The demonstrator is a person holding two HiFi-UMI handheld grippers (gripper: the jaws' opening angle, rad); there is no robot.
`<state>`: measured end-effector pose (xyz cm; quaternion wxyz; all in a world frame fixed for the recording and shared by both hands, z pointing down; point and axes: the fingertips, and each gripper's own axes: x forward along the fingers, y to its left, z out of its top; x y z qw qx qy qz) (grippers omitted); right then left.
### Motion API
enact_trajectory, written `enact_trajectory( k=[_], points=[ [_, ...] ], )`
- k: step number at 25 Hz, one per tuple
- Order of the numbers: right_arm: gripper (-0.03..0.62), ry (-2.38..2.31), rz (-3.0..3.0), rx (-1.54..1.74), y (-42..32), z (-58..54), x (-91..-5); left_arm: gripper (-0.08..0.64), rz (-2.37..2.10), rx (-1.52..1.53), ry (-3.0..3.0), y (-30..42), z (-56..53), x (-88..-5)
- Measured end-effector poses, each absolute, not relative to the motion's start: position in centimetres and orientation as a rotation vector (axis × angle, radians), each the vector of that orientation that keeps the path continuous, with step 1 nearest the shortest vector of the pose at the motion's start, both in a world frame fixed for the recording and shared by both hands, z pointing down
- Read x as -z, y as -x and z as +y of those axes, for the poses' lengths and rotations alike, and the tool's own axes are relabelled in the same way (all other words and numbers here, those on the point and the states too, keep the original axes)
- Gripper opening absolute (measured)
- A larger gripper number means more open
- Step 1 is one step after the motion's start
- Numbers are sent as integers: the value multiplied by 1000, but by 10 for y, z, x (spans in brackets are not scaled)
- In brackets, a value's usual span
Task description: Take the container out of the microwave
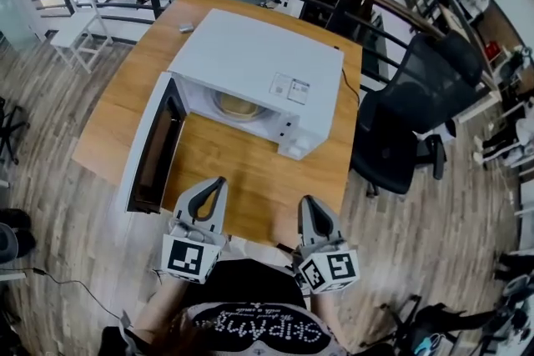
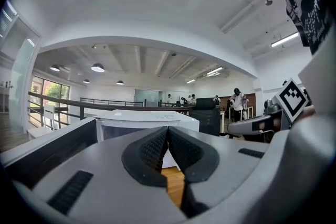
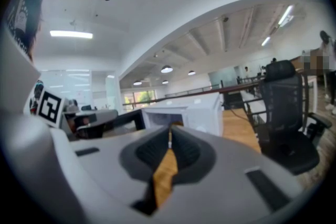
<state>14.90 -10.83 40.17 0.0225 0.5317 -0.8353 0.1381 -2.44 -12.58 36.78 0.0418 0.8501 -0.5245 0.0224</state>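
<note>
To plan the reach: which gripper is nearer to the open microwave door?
Left. The left gripper is just beside the free end of the door; the right gripper is farther away, in front of the microwave.

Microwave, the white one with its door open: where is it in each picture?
Head view: the white box-shaped microwave sits in the upper middle, its door swung open at the left.
Left gripper view: middle, slightly left.
Right gripper view: centre.
Shared landmark: the brown wooden table under it, also seen here and here.
</note>
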Motion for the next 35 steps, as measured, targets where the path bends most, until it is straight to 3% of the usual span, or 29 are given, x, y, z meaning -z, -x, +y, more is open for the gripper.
enact_trajectory(
  k=[35],
  points=[
    [36,-1734,-2535,-445,-105,-128,-385,32,-1522,-53,-2637,67,-159,-355]
  ],
)
